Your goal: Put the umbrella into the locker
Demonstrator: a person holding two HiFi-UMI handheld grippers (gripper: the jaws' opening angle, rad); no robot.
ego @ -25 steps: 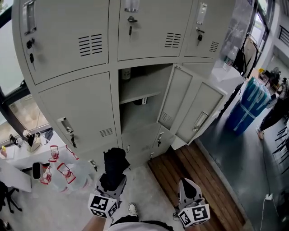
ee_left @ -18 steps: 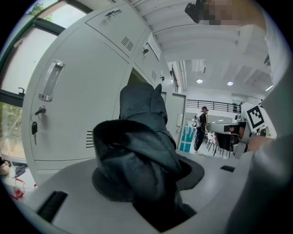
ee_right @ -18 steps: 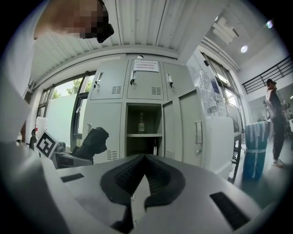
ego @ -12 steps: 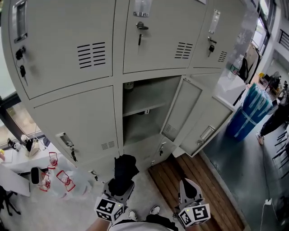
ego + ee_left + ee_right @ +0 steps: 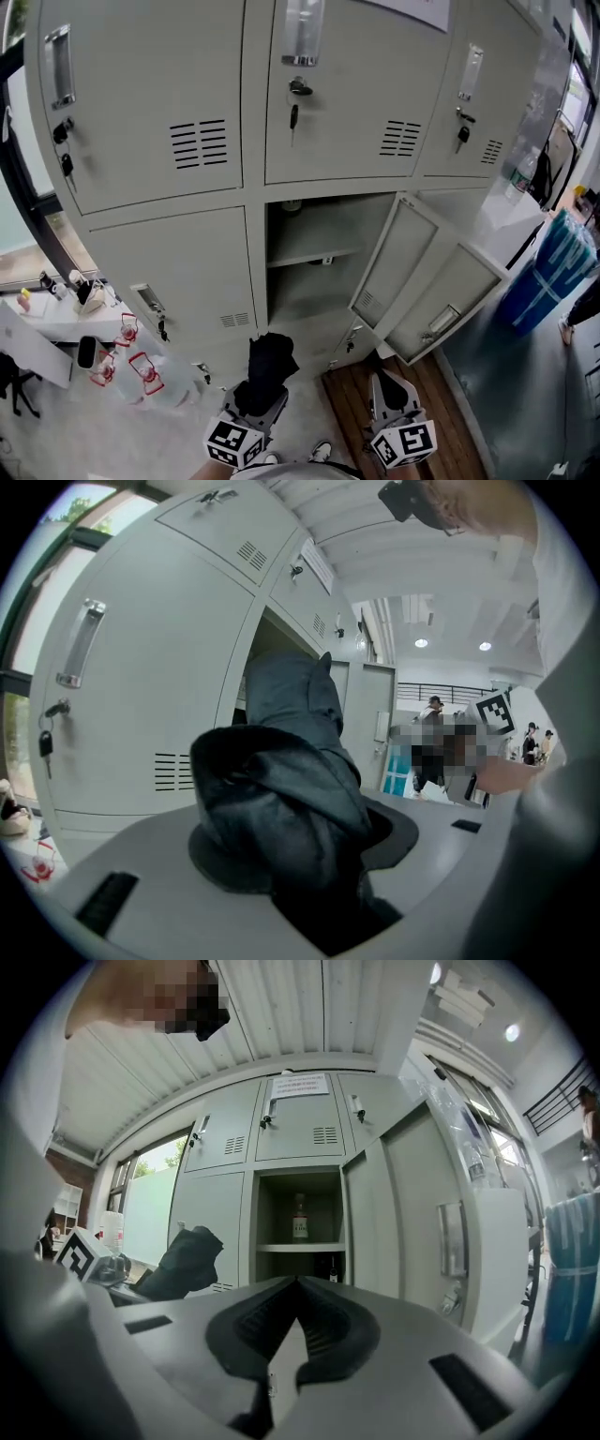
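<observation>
A black folded umbrella [image 5: 267, 367] sticks up from my left gripper [image 5: 260, 394], which is shut on its lower part. In the left gripper view the umbrella [image 5: 281, 780] fills the space between the jaws and points toward the lockers. The open locker [image 5: 314, 253] is in the middle column, just ahead of and above both grippers, with its door [image 5: 394, 262] swung out to the right. My right gripper [image 5: 391, 384] is shut with nothing in it; in the right gripper view its tips [image 5: 298, 1283] meet and face the open locker [image 5: 300, 1232]. A bottle [image 5: 299, 1218] stands on the locker's shelf.
Several plastic water bottles with red labels [image 5: 131, 361] sit on the floor at the left, beside a white table [image 5: 42, 328]. A second open door [image 5: 450, 305] hangs right of the first. A blue barrel [image 5: 553, 272] stands far right. A wooden strip [image 5: 352, 398] lies under the doors.
The bank of lockers has drawn closer and the open compartment sits more centred ahead. Both grippers have moved forward toward it, the left still holding the umbrella.
</observation>
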